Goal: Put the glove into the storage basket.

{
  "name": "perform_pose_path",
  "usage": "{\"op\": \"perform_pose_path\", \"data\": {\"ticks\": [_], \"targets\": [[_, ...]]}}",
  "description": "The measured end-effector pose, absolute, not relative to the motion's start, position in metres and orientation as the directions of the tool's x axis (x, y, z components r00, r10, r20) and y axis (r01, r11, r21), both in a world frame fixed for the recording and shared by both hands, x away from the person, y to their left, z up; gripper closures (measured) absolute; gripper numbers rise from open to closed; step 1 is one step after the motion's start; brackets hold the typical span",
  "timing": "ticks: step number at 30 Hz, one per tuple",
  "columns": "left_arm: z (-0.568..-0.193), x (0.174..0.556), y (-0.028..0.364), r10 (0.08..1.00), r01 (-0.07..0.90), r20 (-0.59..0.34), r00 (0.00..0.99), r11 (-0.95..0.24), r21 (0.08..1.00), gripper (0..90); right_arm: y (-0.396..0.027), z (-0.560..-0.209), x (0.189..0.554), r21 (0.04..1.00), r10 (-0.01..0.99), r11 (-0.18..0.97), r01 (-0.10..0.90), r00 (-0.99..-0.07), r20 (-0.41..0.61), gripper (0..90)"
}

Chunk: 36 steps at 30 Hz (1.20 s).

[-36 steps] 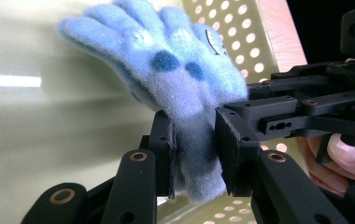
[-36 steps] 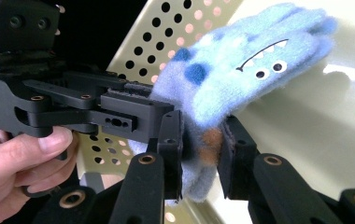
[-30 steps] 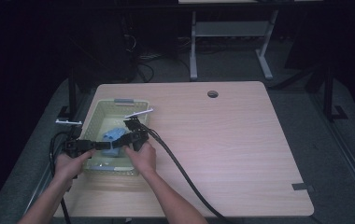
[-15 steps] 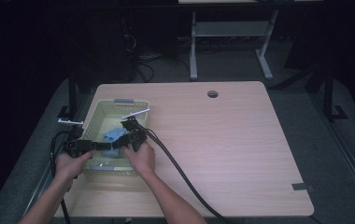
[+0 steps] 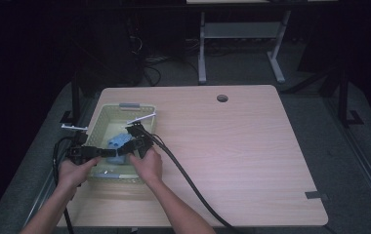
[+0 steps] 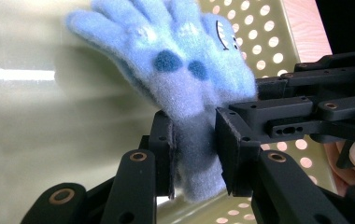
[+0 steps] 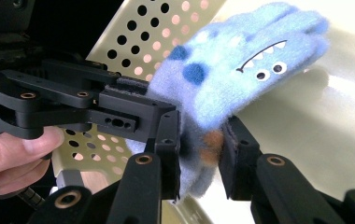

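A fuzzy light-blue glove [image 6: 185, 70] with dark blue spots and a monster face [image 7: 245, 70] hangs inside a pale green perforated basket [image 5: 101, 117]. Both grippers hold it by the cuff from opposite sides. My left gripper [image 6: 194, 154] is shut on the cuff, and the right gripper's black jaws reach in from the right of that view. My right gripper [image 7: 202, 149] is also shut on the cuff, with the left gripper and a hand [image 7: 12, 154] at its left. In the high view the glove [image 5: 119, 142] sits between the left gripper [image 5: 109, 152] and right gripper [image 5: 130, 145].
The basket stands at the left side of a light wooden table [image 5: 232, 146], which has a round cable hole [image 5: 222, 98] near its far edge. Thick black cables [image 5: 188, 185] trail from the grippers across the table. A grey tape strip [image 5: 316, 196] lies near the right front corner.
Both grippers, with the glove between them, have shifted slightly within the basket; the hold on the glove looks unchanged.
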<state>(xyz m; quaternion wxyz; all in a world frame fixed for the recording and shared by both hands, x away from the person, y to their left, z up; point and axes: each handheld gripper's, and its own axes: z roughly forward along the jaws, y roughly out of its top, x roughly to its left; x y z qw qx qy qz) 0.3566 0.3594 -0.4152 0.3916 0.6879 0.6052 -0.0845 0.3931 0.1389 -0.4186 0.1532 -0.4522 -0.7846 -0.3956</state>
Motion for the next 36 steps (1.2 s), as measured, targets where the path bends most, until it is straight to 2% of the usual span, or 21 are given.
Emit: {"op": "perform_pose_path", "data": {"ticks": [13, 22, 36], "targets": [[-0.415, 0.357, 0.357, 0.792, 0.899, -0.558, 0.249, 0.025, 0.438, 68.4, 0.141, -0.418, 0.392, 0.484, 0.604, 0.297, 0.823, -0.554, 0.572, 69.6], [-0.415, 0.358, 0.354, 0.822, 0.906, -0.514, 0.246, -0.007, 0.422, 66.4, 0.134, -0.407, 0.392, 0.519, 0.625, 0.282, 0.807, -0.565, 0.539, 69.5], [-0.413, 0.358, 0.361, 0.824, 0.908, -0.530, 0.200, 0.048, 0.417, 65.9, 0.119, -0.398, 0.391, 0.540, 0.603, 0.255, 0.802, -0.568, 0.559, 69.3]]}}
